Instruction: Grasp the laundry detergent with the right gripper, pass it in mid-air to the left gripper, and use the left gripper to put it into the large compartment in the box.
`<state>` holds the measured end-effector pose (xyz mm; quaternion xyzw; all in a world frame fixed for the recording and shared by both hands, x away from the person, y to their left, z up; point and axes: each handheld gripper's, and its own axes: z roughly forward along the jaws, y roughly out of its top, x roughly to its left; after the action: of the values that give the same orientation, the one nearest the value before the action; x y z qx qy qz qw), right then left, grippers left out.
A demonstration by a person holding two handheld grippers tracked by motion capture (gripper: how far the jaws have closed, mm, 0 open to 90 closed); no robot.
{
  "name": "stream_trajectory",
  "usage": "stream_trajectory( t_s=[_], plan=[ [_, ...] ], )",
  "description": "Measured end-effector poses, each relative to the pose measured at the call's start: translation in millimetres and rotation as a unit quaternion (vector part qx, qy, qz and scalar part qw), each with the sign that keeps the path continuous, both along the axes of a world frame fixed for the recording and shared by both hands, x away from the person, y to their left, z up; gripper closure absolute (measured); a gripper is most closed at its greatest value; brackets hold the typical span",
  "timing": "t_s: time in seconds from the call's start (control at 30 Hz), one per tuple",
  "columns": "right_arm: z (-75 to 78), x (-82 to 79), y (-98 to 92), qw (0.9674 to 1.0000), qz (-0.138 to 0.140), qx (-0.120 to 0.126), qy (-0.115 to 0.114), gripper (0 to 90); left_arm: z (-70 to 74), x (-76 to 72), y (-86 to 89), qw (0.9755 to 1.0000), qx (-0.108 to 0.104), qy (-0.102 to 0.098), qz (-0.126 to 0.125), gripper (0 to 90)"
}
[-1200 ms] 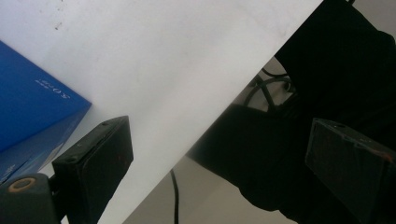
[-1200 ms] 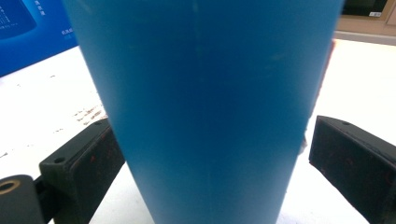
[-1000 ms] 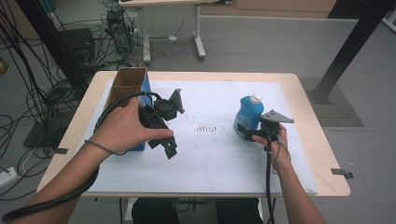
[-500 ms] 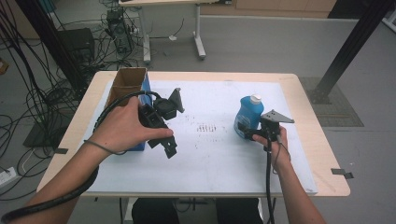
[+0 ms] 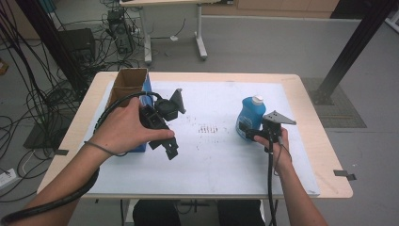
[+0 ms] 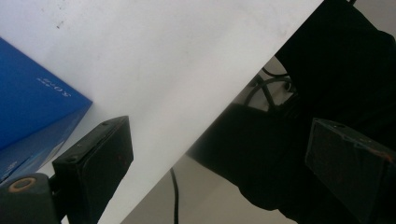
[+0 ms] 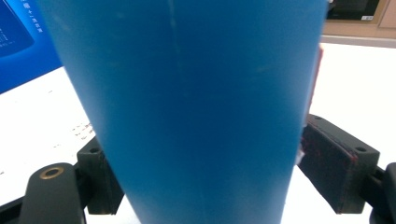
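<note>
Wooden surface (image 5: 310,113) with a white mat (image 5: 226,155) over most of it, grey floor and cable clutter behind, a second table's legs further back.

Right gripper (image 5: 249,134): I've got the blue bottle (image 5: 250,117) standing upright between its jaws, white cap on top. In the right gripper view the bottle (image 7: 187,107) takes up nearly the whole space between the two pads; the jaws have just been closing in on it. Left-hand pad disappears behind the bottle wall, right-hand pad sits at the bottle's edge, looks like contact but a thin sliver near the label edge keeps me from calling it a firm pinch. From the high view the bottle base is on the mat, not lifted.

Left gripper (image 5: 171,150): held in the person's left hand (image 5: 124,129), well apart from the bottle, pointing back towards the near edge of the surface. Its jaws are spread wide with nothing between them. In the left gripper view I see the mat edge (image 6: 187,84) running diagonally between the pads, dark floor area beyond the far pad, and the corner of the blue box (image 6: 32,102) just outside the left-hand pad, close but not touching as far as I can tell.

Blue box is an open carton (image 5: 129,84), brown cardboard inside, sitting at the mat's far left corner, beside the left hand.
</note>
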<state>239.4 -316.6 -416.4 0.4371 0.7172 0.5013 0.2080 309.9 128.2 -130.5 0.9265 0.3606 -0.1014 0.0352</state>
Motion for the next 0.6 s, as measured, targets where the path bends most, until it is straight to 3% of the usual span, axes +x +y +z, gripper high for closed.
stream_trajectory(
  t_s=[0.6],
  plan=[
    [-3.1, -0.2, 1.0, 1.0000, -0.004, 0.005, -0.004, 28.7, -1.8, 0.4, -1.4, 1.0000, 0.000, 0.001, 0.000, 8.1]
  ],
)
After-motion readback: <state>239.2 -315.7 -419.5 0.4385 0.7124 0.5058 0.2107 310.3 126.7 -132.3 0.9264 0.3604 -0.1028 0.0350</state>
